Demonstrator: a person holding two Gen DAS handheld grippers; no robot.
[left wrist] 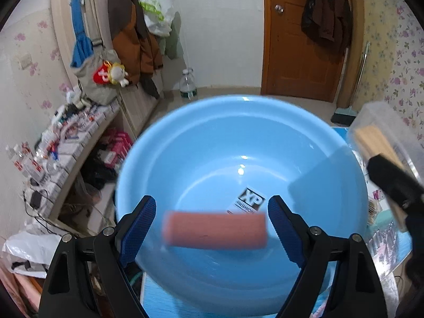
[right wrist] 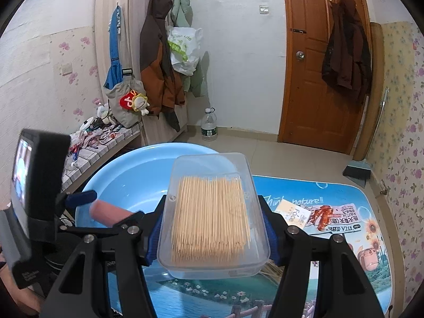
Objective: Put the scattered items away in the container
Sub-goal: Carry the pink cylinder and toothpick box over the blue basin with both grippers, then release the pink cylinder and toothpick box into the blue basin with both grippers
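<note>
A large blue basin (left wrist: 185,143) fills the left wrist view. My left gripper (left wrist: 212,225) is open above it, and a pink sausage-like cylinder (left wrist: 214,229) is blurred between the fingers, touching neither pad. A black-and-white packet (left wrist: 250,200) lies on the basin floor. My right gripper (right wrist: 212,234) is shut on a clear plastic box of toothpicks (right wrist: 212,217), held just right of the basin (right wrist: 127,177). The cylinder (right wrist: 108,213) and left gripper (right wrist: 87,201) also show in the right wrist view. The toothpick box (left wrist: 381,132) shows at the right of the left wrist view.
The table has a printed landscape mat (right wrist: 331,265). A yellow sachet (right wrist: 291,210) and a red snack packet (right wrist: 331,217) lie on it right of the basin. A cluttered tiled shelf (left wrist: 66,145) stands to the left. A water bottle (right wrist: 209,127) stands on the floor.
</note>
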